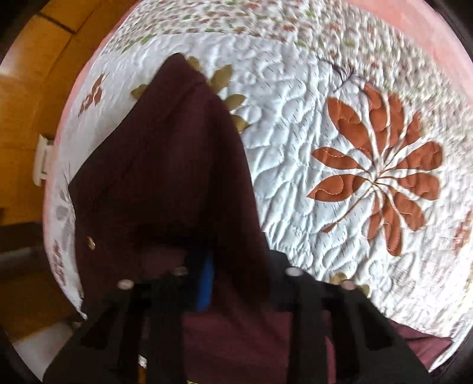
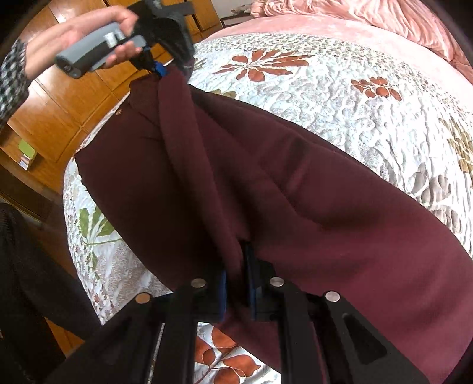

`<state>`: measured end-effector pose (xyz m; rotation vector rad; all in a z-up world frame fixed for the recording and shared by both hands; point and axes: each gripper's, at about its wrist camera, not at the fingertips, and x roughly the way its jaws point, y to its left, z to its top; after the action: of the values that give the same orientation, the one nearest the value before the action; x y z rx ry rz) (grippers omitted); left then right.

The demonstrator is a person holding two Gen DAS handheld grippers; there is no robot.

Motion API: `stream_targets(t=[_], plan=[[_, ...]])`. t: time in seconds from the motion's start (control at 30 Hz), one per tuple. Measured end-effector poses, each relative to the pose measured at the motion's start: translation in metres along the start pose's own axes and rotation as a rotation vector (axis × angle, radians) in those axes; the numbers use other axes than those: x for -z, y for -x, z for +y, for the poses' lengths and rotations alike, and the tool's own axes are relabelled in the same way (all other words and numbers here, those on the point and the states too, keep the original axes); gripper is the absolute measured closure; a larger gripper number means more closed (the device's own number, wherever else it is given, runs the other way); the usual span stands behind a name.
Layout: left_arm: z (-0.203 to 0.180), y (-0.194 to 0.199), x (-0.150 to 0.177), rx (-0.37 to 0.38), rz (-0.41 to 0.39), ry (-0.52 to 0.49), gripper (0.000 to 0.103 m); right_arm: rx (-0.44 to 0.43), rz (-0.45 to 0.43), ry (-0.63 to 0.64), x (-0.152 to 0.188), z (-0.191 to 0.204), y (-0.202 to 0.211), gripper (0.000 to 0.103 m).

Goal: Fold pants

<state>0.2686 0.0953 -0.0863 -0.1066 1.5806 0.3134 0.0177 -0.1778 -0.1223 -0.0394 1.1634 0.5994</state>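
Observation:
The dark maroon pants hang lifted over the bed, stretched between both grippers. My right gripper is shut on a fold of the pants at the bottom of the right wrist view. My left gripper shows at the upper left of that view, held in a hand, shut on the pants' far edge. In the left wrist view the pants drape forward from my left gripper, hiding its fingertips. A small metal button shows on the fabric.
A white quilted bedspread with rust-coloured leaf patterns covers the bed. A pink blanket lies at the far end. Wooden cabinets stand beside the bed on the left.

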Motion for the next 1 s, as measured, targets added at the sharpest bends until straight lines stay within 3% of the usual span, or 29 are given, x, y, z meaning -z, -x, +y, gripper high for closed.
stream_targets(t=[0.13, 0.23, 0.33, 0.43, 0.53, 0.6, 0.7, 0.77, 0.87, 0.93, 1.0], plan=[[0.028, 0.028, 0.036, 0.1, -0.125, 0.047, 0.087, -0.01, -0.001, -0.011, -0.002, -0.003, 0.005, 0.092], [0.045, 0.05, 0.073, 0.13, -0.243, 0.04, 0.087, -0.022, -0.005, -0.017, -0.002, -0.003, 0.012, 0.092], [0.072, 0.068, 0.127, 0.173, -0.363, 0.096, 0.087, -0.018, -0.005, -0.001, -0.003, 0.001, 0.02, 0.092], [0.09, 0.066, 0.167, 0.176, -0.429, 0.135, 0.087, -0.019, -0.001, 0.006, -0.001, 0.004, 0.027, 0.092], [0.111, 0.043, 0.2, 0.192, -0.422, 0.238, 0.087, -0.006, 0.021, 0.02, 0.003, 0.008, 0.026, 0.092], [0.127, 0.009, 0.216, 0.226, -0.366, 0.349, 0.085, 0.01, 0.051, 0.031, 0.008, 0.012, 0.017, 0.092], [0.143, -0.029, 0.228, 0.284, -0.287, 0.473, 0.072, 0.051, 0.065, 0.058, 0.015, 0.018, 0.006, 0.09], [0.153, -0.032, 0.23, 0.333, -0.318, 0.509, 0.068, 0.048, 0.063, 0.044, 0.014, 0.016, 0.005, 0.09], [0.169, -0.03, 0.228, 0.419, -0.322, 0.576, 0.046, 0.03, 0.067, 0.017, 0.013, 0.01, 0.006, 0.09], [0.177, -0.03, 0.228, 0.434, -0.322, 0.626, 0.047, 0.025, 0.064, 0.009, 0.013, 0.009, 0.005, 0.09], [0.174, -0.03, 0.229, 0.404, -0.295, 0.608, 0.05, 0.014, 0.059, -0.003, 0.014, 0.008, 0.006, 0.087]])
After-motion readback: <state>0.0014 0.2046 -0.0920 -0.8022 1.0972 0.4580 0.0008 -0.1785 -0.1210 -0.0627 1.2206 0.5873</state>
